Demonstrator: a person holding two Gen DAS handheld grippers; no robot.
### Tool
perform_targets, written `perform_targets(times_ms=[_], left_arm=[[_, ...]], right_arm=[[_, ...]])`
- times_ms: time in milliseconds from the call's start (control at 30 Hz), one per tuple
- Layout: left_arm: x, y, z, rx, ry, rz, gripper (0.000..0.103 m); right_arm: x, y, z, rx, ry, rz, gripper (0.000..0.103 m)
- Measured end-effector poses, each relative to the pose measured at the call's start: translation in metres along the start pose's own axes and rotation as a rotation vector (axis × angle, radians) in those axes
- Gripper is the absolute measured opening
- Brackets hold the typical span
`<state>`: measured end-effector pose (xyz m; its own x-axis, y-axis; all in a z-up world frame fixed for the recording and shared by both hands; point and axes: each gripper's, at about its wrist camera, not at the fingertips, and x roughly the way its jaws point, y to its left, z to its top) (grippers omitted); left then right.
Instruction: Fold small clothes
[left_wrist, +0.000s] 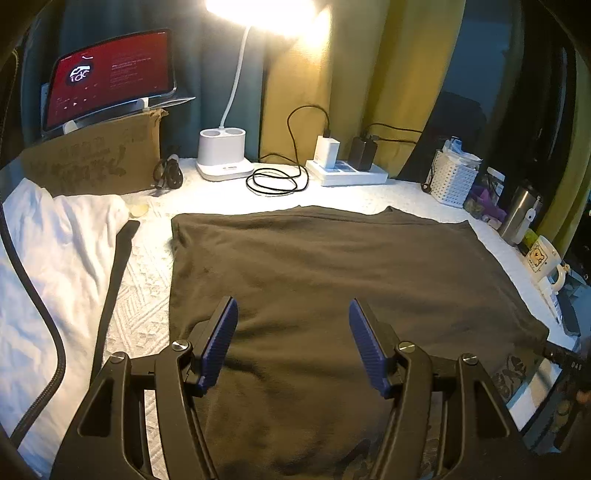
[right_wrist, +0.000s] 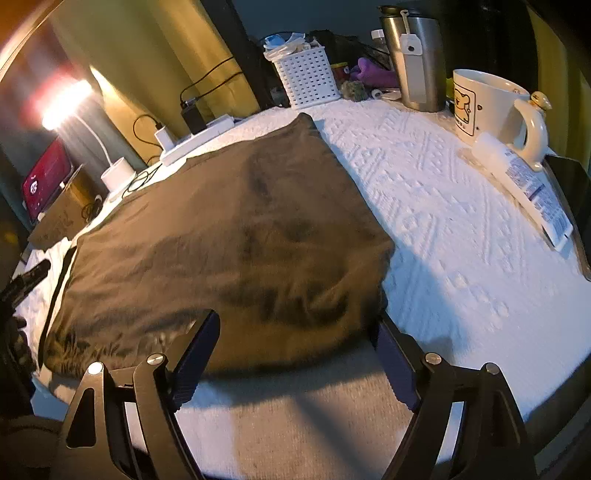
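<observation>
Right wrist, brown garment (right_wrist: 229, 229) edge, bare tablecloth (right_wrist: 443, 229) beside

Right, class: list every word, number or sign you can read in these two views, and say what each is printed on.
No text reads clearly.
Tablet: white logo and lines of text on a red screen, too small to read.
Cardboard box: dark printed characters, blurred.
Mug: a cartoon bear in a frame, no legible words.
Tube: blue print, too small and blurred.
Black object at the right edge: pale digits, unclear.
</observation>
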<state>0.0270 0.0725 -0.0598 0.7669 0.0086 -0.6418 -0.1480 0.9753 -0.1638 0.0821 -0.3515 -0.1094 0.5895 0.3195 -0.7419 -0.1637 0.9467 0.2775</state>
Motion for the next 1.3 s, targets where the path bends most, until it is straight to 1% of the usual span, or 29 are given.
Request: perform_targets(times_ms=[200, 367, 533, 633, 667, 700, 767, 800, 933, 1033, 1067, 1100, 1133, 1200, 1300], left_arm=[[0.01, 0.012, -0.003, -0.032, 0.016, 0.004, 0.063], [0.019, 0.02, -0.006, -0.039, 0.034, 0.012, 0.063], [0.026, 0.029, -0.003, -0.052, 0.033, 0.013, 0.063], [0.027, 0.03, 0.0, -0.039, 0.025, 0.01, 0.063], [0.028, 0.03, 0.001, -0.029, 0.021, 0.021, 0.063], [0.028, 0.029, 0.002, -0.005, 0.01, 0.049, 0.063], [0.029, 0.029, 0.003, 0.02, -0.002, 0.066, 0.063], [0.03, 0.03, 0.005, 0.027, -0.002, 0.061, 0.063], [0.034, 0.036, 0.009, 0.023, 0.0, 0.056, 0.063], [0.039, 0.038, 0.011, 0.022, 0.005, 0.052, 0.063], [0.041, 0.038, 0.012, 0.024, 0.007, 0.05, 0.063], [0.043, 0.038, 0.012, 0.026, 0.011, 0.046, 0.063], [0.044, 0.038, 0.012, 0.028, 0.013, 0.041, 0.063], [0.046, 0.037, 0.013, 0.038, 0.018, 0.029, 0.063], [0.048, 0.037, 0.013, 0.043, 0.018, 0.019, 0.063]], right_arm=[[0.013, 0.004, 0.013, 0.01, -0.022, -0.004, 0.084], [0.027, 0.01, 0.026, 0.018, -0.041, -0.013, 0.084], [0.043, 0.018, 0.042, 0.022, -0.051, -0.01, 0.084], [0.051, 0.023, 0.05, 0.027, -0.048, 0.003, 0.084], [0.053, 0.025, 0.052, 0.024, -0.049, 0.0, 0.083], [0.056, 0.027, 0.055, 0.024, -0.048, 0.001, 0.082], [0.062, 0.031, 0.059, 0.016, -0.045, 0.002, 0.08], [0.064, 0.033, 0.061, 0.013, -0.043, 0.004, 0.077], [0.073, 0.041, 0.068, -0.017, -0.035, 0.003, 0.077], [0.079, 0.047, 0.071, -0.049, -0.031, -0.014, 0.065], [0.081, 0.048, 0.072, -0.056, -0.03, -0.02, 0.055], [0.082, 0.049, 0.073, -0.059, -0.029, -0.028, 0.048], [0.082, 0.048, 0.074, -0.059, -0.028, -0.034, 0.046], [0.082, 0.046, 0.074, -0.063, -0.026, -0.053, 0.031], [0.08, 0.042, 0.074, -0.075, -0.021, -0.068, 0.022]])
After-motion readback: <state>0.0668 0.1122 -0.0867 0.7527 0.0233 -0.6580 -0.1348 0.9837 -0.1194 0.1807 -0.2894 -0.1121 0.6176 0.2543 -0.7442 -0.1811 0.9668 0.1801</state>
